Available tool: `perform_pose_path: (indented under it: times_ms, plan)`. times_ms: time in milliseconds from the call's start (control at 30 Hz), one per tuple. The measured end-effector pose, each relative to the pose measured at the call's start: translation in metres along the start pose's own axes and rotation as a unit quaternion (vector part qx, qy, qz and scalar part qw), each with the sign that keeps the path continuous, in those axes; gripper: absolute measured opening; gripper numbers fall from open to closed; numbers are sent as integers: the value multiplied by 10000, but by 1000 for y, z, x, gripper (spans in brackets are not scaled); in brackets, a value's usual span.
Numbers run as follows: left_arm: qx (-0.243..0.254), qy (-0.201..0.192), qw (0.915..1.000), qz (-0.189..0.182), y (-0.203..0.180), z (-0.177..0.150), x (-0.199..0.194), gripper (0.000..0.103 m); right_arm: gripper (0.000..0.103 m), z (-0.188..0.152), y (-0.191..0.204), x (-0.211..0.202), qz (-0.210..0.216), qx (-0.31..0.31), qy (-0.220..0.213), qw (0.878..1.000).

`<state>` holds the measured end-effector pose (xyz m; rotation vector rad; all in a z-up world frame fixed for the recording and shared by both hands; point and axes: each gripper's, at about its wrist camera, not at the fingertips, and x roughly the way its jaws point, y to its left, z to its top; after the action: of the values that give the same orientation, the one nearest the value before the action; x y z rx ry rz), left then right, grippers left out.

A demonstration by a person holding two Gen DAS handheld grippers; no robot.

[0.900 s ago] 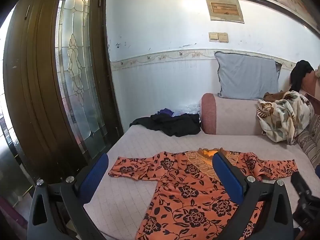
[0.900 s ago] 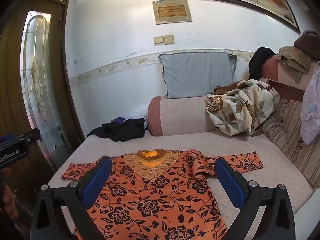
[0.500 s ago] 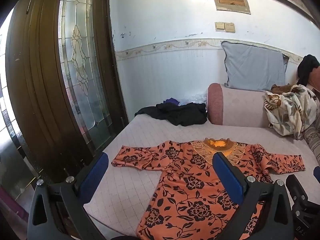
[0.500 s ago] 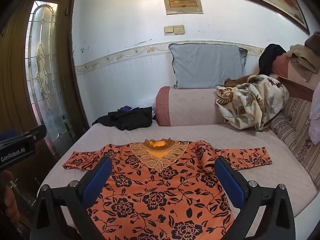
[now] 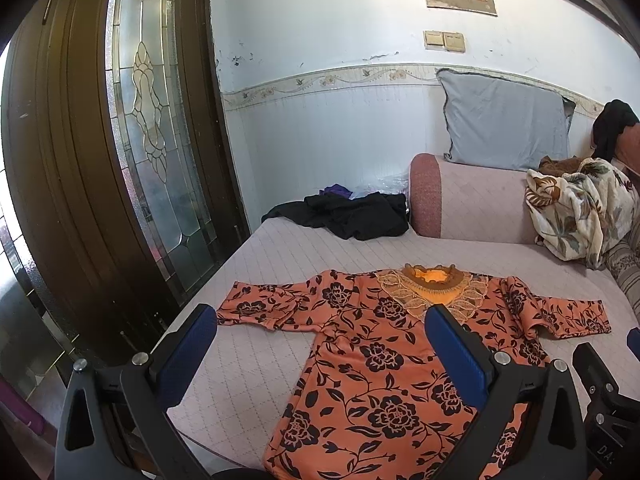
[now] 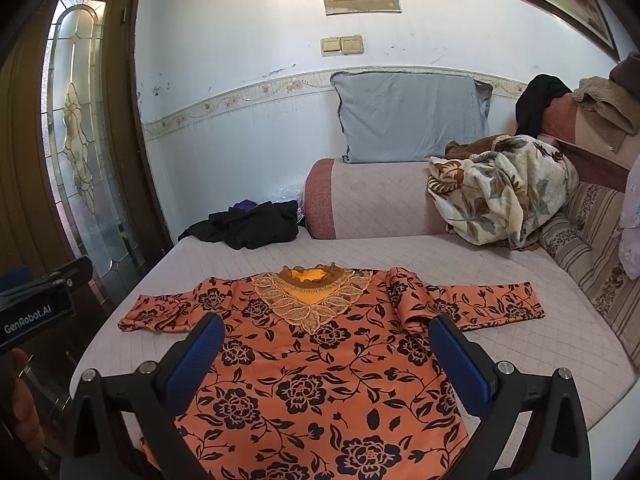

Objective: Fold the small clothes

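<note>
An orange top with black flowers (image 5: 384,364) lies flat, face up, on the pink quilted sofa bed (image 5: 256,360), sleeves spread left and right, lace neckline away from me. It also shows in the right wrist view (image 6: 320,364). My left gripper (image 5: 320,344) is open and empty, held above the top's left half near the front edge. My right gripper (image 6: 326,348) is open and empty, above the top's lower middle. The hem is hidden below both views.
A black clothes pile (image 5: 352,216) lies at the back left corner. A pink bolster (image 6: 376,196), grey pillow (image 6: 412,120) and floral blanket (image 6: 500,192) line the back. A wooden glass door (image 5: 132,160) stands left. A striped cushion (image 6: 592,256) is right.
Both grippers have tilted down and pulled back a little, so the top sits lower and fuller in both views. Both stay open. The top has not moved.
</note>
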<state>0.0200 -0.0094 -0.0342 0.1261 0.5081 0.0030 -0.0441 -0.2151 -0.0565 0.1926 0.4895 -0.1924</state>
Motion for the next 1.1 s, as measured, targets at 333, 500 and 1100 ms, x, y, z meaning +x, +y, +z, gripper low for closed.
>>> perform_pose_path:
  times_ms: [333,500,1100]
  plan:
    - [-49,44,10000,-23,4,-6,9,103,103,1,10,4,3,-88,28,10000]
    - [-63,62,10000,-36,7,-6,12,103,103,3,14,8,-3,-118,44,9999]
    - [-43,150,9998,-87,5,-11,24,103,103,6,21,19,-7,-162,90,9998]
